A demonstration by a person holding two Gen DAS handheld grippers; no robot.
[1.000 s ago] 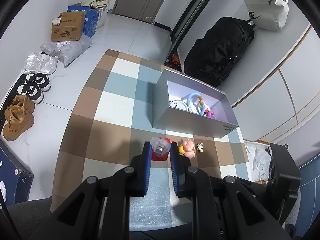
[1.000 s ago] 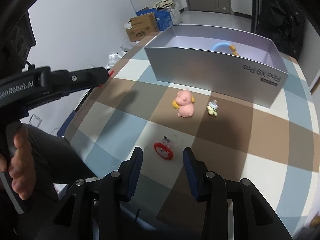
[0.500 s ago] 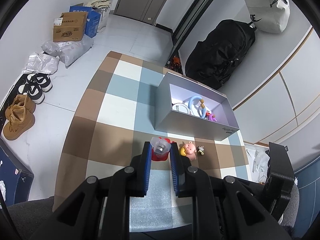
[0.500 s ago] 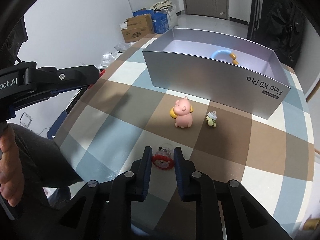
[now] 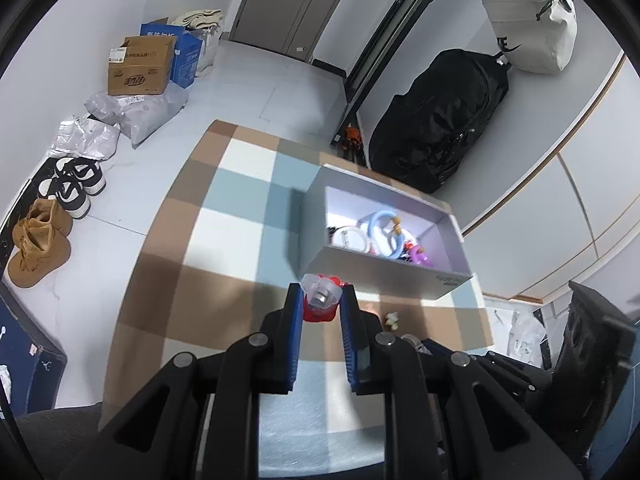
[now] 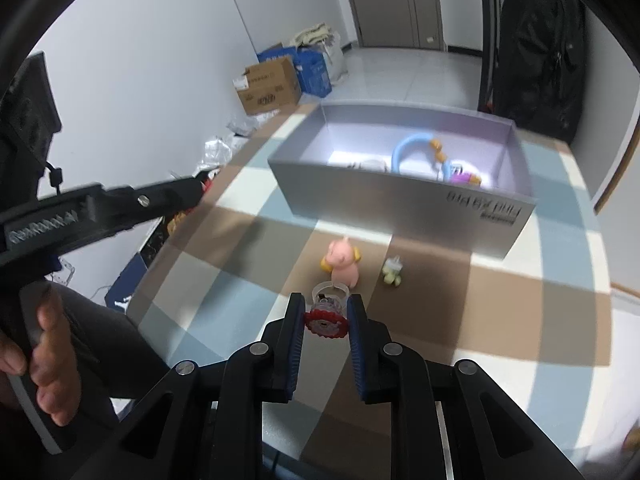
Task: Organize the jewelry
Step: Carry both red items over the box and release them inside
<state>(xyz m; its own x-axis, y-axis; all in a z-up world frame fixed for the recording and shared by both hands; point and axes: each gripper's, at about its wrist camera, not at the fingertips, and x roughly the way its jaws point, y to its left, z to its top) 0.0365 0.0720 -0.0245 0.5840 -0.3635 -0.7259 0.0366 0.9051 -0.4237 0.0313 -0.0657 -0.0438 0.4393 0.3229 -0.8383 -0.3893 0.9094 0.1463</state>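
1. Two grippers are in view, each clamped on a small toy ring.
2. The left gripper [image 5: 320, 304] pinches a red ring with a clear band [image 5: 321, 298] between its blue pads, right at the fingertips.
3. Just ahead of the left gripper and slightly to its right stands the open grey box [image 5: 384, 270]; a blue hoop [image 5: 384, 232], a white ring [image 5: 352, 238] and a purple piece [image 5: 420, 256] lie inside.
4. The right gripper [image 6: 326, 320] holds a red gear-edged ring [image 6: 325, 323], its clear band [image 6: 331, 291] pointing forward beyond the tips; the ring is off the checked tablecloth [image 6: 520, 280].
5. Directly ahead of the right gripper, near its tips, a pink pig figure [image 6: 341, 262] stands on the cloth, with a small yellow-green charm [image 6: 391, 271] just beside it to the right.
6. Beyond those two, farther ahead, the box's near wall [image 6: 400, 204] faces the right gripper.
7. To the right gripper's left, the left gripper's black body [image 6: 100, 208] reaches across, held by a hand [image 6: 44, 360] at the frame edge.
8. Far ahead and to the left of the left gripper, shoes [image 5: 76, 184] and cardboard cartons [image 5: 140, 68] sit on the floor.
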